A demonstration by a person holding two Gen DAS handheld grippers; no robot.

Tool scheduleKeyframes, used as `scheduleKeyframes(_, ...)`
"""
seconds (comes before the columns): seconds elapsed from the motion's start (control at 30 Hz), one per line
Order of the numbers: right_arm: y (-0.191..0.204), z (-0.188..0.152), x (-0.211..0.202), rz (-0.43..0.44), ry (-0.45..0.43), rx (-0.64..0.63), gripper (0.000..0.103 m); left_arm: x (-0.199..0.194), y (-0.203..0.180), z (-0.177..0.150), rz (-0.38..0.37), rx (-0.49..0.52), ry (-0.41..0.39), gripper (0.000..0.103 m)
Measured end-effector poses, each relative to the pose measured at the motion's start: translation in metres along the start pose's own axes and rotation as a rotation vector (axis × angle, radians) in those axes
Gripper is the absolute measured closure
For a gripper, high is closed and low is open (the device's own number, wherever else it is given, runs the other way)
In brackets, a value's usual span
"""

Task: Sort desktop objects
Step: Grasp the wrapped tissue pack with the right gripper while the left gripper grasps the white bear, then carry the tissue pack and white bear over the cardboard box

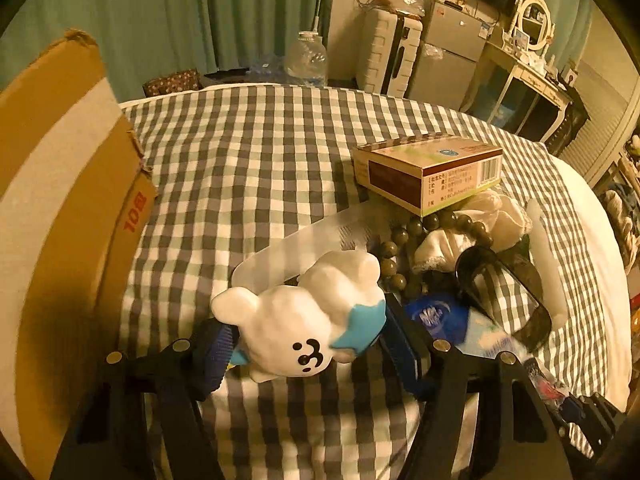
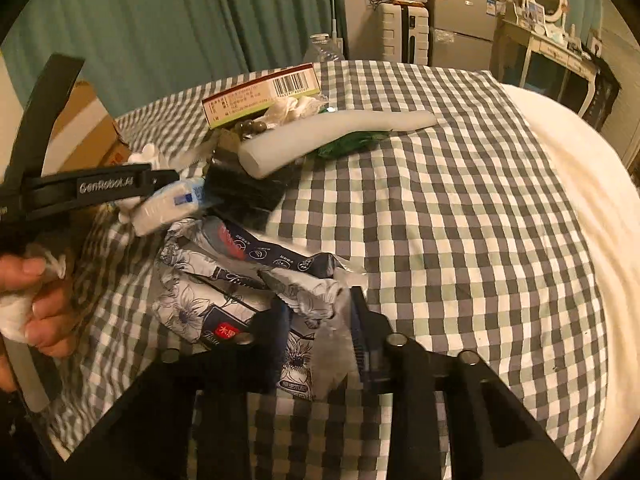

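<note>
Clamping a white bear figurine (image 1: 304, 320) between its blue-padded fingers (image 1: 218, 354), the left tool (image 1: 306, 350) holds the toy face-up, its ears pointing away from the camera and a blue collar at its neck. Just beyond the toy, under its far end, lies a translucent white comb (image 1: 304, 240) on the checked cloth (image 1: 248, 152). Ahead and to the right of this tool sits the pile: a blue packet (image 1: 436, 316), black sunglasses (image 1: 504, 280), a string of dark beads (image 1: 400, 248), a white scrunchie (image 1: 480, 220) and, farther on, a brown-and-green medicine box (image 1: 428, 172) resting on the heap. To the left of the tool stands an open cardboard box (image 1: 60, 168). The right tool (image 2: 320, 316) has its fingers drawn close together on the edge of a flower-printed tissue pack (image 2: 224, 284), the wrapper pinched between the pads. To its left, a hand (image 2: 36, 304) grips the handle of the other tool along with a wad of white tissue. Beyond the tissue pack lie a small white-and-blue packet (image 2: 172, 204), a black case, then a white foam stick (image 2: 328, 140) lying across a green wrapper (image 2: 352, 142), and the medicine box (image 2: 260, 92) farthest off. Past the cloth's far edge, well away from both tools, hang green curtains (image 1: 180, 12), with a pale suitcase (image 1: 388, 52) and a small fridge at their right.
</note>
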State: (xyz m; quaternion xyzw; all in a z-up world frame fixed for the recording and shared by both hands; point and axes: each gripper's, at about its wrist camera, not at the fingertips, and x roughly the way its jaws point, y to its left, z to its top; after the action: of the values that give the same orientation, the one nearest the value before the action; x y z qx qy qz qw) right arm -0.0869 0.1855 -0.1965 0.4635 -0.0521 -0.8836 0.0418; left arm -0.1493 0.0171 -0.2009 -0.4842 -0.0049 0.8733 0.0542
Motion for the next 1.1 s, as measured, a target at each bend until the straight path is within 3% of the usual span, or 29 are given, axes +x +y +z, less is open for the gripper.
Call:
scheduleKeyframes(0.3, -0.005, -0.002, -0.017, -0.014, -0.040, 0.007, 0.091, -0.033, 0.000, -0.007, 0.023, 0.030, -0.032, 0.033)
scheduleKeyframes(1.1, -0.007, 0.010, -0.132, -0.124, -0.251, 0.050, 0.092, -0.147, -0.023, -0.025, -0.012, 0.087, -0.179, 0.033)
